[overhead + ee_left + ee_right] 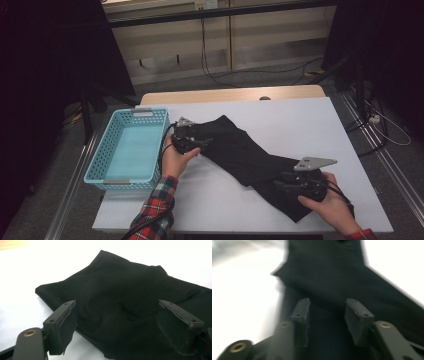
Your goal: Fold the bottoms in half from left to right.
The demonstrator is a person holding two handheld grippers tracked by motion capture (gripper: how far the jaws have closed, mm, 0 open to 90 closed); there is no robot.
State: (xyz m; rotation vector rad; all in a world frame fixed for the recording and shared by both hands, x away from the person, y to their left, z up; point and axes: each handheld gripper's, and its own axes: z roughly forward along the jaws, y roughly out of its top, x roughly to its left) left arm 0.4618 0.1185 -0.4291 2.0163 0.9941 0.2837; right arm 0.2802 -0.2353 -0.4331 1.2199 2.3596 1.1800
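Blur, cut-offs and black on black

The right gripper view is smeared, so the black cloth (332, 277) shows no folds; in the high view the right gripper (287, 183) merges with that cloth, and the bench's (300, 120) near edge is cropped.

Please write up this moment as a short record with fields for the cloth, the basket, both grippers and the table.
cloth: black fabric garment, spread flat and slanting across the table
basket: light blue perforated plastic basket, empty, at the table's left edge, apart from the cloth
left gripper: jaws wide open over the cloth's end nearer the basket
right gripper: jaws apart over the cloth's other end, no fabric pinched between them
table: white table top
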